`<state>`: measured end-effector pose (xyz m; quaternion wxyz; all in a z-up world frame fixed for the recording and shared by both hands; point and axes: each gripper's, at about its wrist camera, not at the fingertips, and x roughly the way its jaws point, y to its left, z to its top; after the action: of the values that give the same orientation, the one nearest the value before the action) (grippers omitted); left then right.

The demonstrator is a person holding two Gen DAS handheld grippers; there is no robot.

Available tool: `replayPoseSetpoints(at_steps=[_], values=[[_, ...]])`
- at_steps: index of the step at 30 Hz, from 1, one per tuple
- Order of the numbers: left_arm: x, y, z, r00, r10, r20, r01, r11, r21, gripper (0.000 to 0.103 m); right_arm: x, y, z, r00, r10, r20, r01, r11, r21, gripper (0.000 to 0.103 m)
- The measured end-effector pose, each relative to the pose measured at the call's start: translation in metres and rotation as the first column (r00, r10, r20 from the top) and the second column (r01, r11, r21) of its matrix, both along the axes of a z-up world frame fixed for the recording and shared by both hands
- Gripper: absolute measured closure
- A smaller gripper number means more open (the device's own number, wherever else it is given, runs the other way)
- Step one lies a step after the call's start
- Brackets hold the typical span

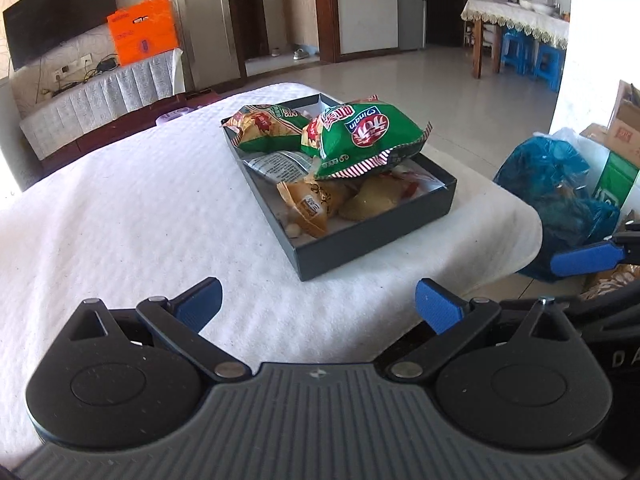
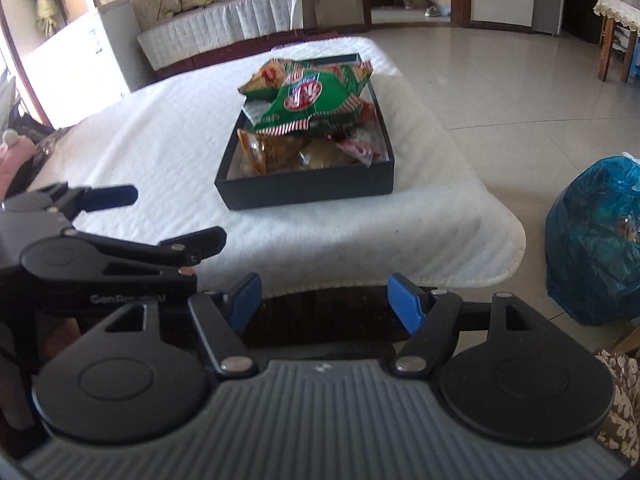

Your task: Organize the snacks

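Left gripper (image 1: 318, 306) nearest, over the near part of the white padded cloth (image 1: 140, 208), blue-padded fingers (image 1: 200, 304) spread wide, nothing between them. Right gripper (image 2: 324, 300) beside it at the near edge of the cloth, over a dark glossy strip of table, jaws likewise parted and empty. Both point toward the box. Well beyond them, toward the far right corner of the cloth: a shallow black box (image 1: 372, 236), rectangular, long axis running away from the grippers and angled slightly left, a short wall facing them. Inside, a heap of snacks: yellow-brown packets (image 1: 316, 204) at the near end, a large green chip bag (image 1: 368, 136) lying on top, a second green bag (image 1: 264, 126) behind it at the far end. On the floor to the right, off the cloth, a blue plastic sack (image 2: 596, 240).
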<state>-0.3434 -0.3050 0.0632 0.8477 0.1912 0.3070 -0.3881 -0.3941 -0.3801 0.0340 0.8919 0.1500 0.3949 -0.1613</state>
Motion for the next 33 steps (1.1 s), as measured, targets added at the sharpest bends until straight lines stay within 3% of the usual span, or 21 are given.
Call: replayPoseSetpoints(at_steps=[4,12,21,33], values=[[0.002,-0.006,-0.003,1.000,-0.001,-0.017,0.000,1.000,-0.008,0.000,0.000,-0.003,-0.006,0.999,0.019,-0.047,-0.019,1.000,0.011,0.031],[0.003,-0.007,-0.003,0.992,0.073,0.101,-0.069,0.997,-0.035,0.000,0.011,-0.005,-0.020,0.991,0.046,-0.124,-0.043,0.999,0.024,0.031],[0.013,-0.004,0.001,0.992,0.090,0.087,-0.083,0.993,-0.081,0.000,0.023,-0.004,-0.022,0.988,0.071,-0.139,-0.068,0.997,0.025,0.031],[0.010,-0.006,-0.005,0.996,0.061,0.065,-0.057,0.996,-0.062,0.000,0.026,-0.009,-0.026,0.985,0.066,-0.161,-0.060,0.997,0.045,0.031]])
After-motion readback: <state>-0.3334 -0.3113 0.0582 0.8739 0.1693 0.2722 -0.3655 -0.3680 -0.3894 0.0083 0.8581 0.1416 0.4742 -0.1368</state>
